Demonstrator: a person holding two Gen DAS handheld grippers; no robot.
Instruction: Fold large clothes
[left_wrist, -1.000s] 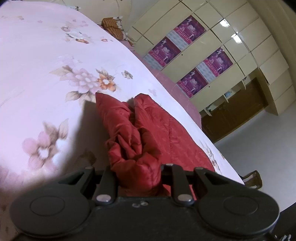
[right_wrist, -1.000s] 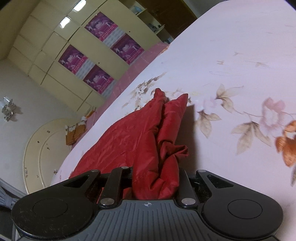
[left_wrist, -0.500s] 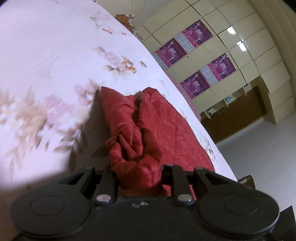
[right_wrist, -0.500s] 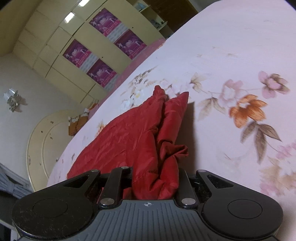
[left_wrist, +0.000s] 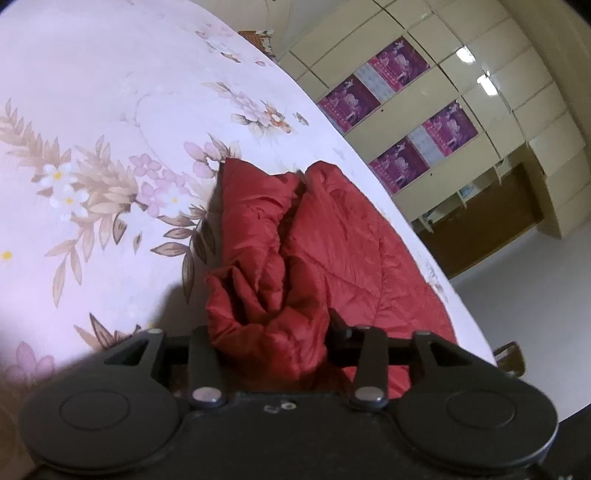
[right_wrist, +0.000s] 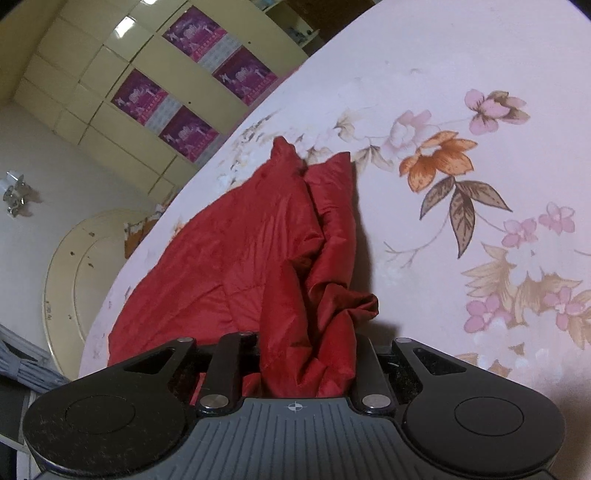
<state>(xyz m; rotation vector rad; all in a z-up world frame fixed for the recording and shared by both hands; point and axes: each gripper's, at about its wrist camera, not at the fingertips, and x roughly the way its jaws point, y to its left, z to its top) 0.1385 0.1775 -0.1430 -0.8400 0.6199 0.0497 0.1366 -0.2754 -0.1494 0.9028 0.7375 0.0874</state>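
A red quilted garment (left_wrist: 325, 236) lies on a bed covered by a pale pink sheet (left_wrist: 110, 110) printed with pink, white and orange flowers, its padded body spreading flat toward the edge of the mattress while its near end rises in bunched folds into two hand-held grippers. Seen from the left wrist, a thick wad of the red fabric sits between the arms of the left gripper (left_wrist: 269, 354), whose jaws have just been opening; a gap shows on the right side of the wad, so the cloth now lies loose between them rather than being squeezed. Seen from the right wrist, the same garment (right_wrist: 258, 251) runs up between the arms of the right gripper (right_wrist: 306, 365), whose jaws have also just eased slightly apart; the folds fill the space between them, and whether the pads still press on the cloth cannot be told. A ridge of gathered fabric stands up along the garment's centre, casting a shadow on the sheet beside it. Beyond the bed stands a cream wall of cabinets (left_wrist: 480, 103) hung with purple posters (left_wrist: 399, 66), and a round cream headboard (right_wrist: 74, 266) appears past the mattress edge in the right view.
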